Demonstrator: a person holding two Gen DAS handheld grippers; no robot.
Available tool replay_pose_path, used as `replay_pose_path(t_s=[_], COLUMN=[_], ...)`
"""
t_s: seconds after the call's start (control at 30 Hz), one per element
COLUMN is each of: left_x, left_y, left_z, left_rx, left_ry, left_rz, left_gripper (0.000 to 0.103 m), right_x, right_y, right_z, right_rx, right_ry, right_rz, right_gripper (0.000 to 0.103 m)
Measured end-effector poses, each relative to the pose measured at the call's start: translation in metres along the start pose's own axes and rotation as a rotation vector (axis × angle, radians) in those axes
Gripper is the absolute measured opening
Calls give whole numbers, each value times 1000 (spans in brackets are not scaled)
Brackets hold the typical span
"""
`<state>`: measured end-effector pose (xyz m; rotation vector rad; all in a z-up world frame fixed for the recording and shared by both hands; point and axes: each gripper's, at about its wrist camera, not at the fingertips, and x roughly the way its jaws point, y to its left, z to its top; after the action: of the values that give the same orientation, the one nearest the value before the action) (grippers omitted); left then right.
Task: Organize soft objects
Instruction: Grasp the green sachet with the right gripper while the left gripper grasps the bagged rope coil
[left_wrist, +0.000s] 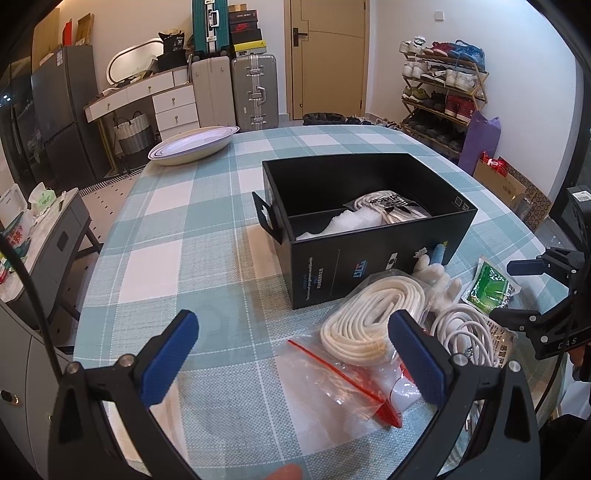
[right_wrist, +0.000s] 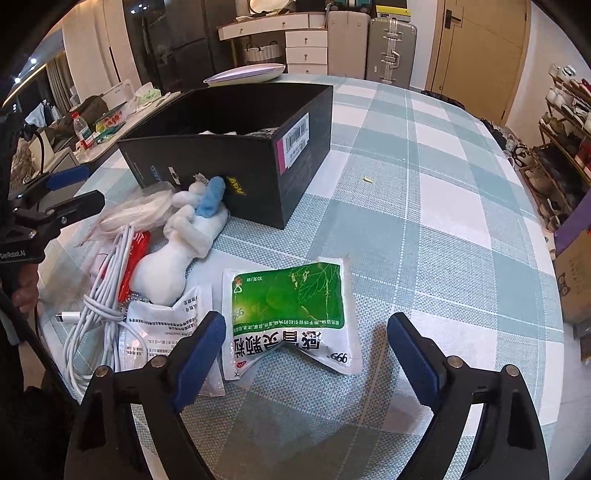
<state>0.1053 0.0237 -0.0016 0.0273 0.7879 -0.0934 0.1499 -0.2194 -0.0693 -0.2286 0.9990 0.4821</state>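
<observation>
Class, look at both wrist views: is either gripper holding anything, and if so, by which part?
Nothing is held. The left gripper is open over the bagged white rope, and the right gripper is open around the green sachet, its fingers not pressing it.

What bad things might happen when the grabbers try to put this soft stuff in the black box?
The green packet lies flat on the tablecloth, so the right gripper, jaws open around it, might pinch the cloth too. The white cable is tangled among the plush toy and other packets, so lifting one may drag others. The bagged rope could slip in its slick bag.
</observation>
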Motion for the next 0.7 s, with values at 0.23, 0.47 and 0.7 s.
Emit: replay_pose_path(t_s=[0.23, 0.47, 0.7], left_x=[1, 2, 0], left_y=[1, -1, -2], left_z=[1, 1, 1], left_rx=[6, 11, 18], left_ry=[3, 9, 9], left_rz=[1, 1, -1], left_gripper=[103, 103, 103], right_x=[3, -2, -7], right_y=[2, 3, 2], right_z=[-1, -4, -9], right_rx=[-17, -17, -8], right_ry=[1, -22, -42], right_rz=[15, 36, 46], right_gripper=[82, 64, 60])
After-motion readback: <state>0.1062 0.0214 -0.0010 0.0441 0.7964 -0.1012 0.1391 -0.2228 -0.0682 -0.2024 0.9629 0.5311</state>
